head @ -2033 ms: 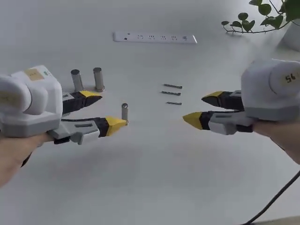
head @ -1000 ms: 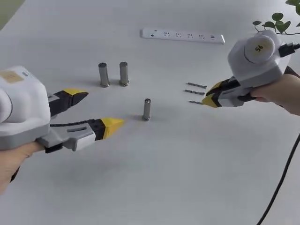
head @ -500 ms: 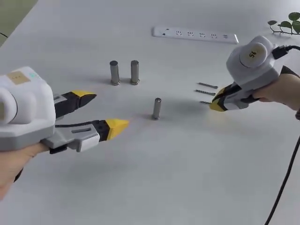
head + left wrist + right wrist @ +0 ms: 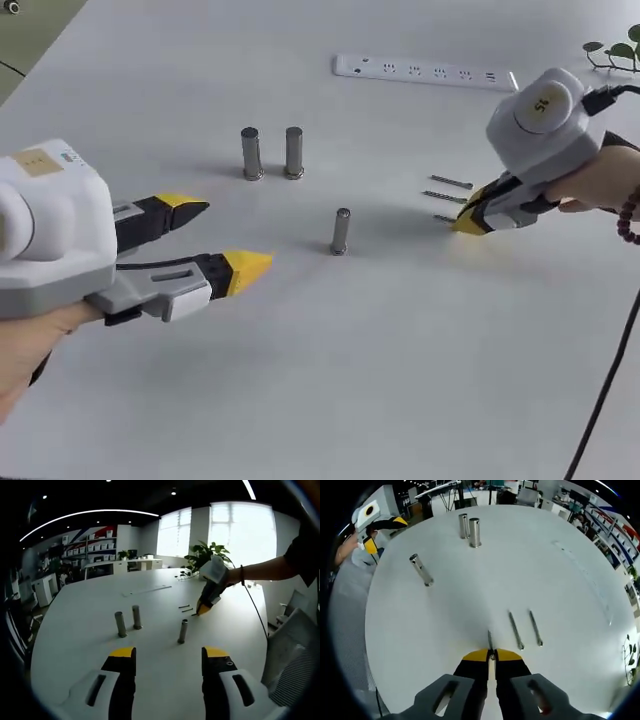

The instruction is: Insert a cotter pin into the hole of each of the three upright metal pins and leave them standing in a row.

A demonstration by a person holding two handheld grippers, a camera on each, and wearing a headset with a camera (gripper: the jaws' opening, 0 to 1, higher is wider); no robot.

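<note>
Three upright metal pins stand on the white table: two side by side [image 4: 251, 152] [image 4: 293, 152] and a third alone [image 4: 341, 231], nearer to me. Three thin cotter pins lie in a row to the right; the two farther ones [image 4: 535, 628] [image 4: 515, 630] lie loose. My right gripper [image 4: 465, 224] is down at the table, its jaws shut on the end of the nearest cotter pin [image 4: 489, 640], which still lies flat. My left gripper [image 4: 225, 235] hovers open at the lower left, holding nothing, short of the lone upright pin [image 4: 183, 631].
A white power strip [image 4: 425, 72] lies at the far side of the table. A potted plant [image 4: 615, 50] sits at the far right corner. A black cable [image 4: 605, 390] trails off the right gripper along the table's right side.
My right gripper went from open in mid-air down to the nearest cotter pin and closed on its end. The left gripper stayed open in place. The head camera shifted.
</note>
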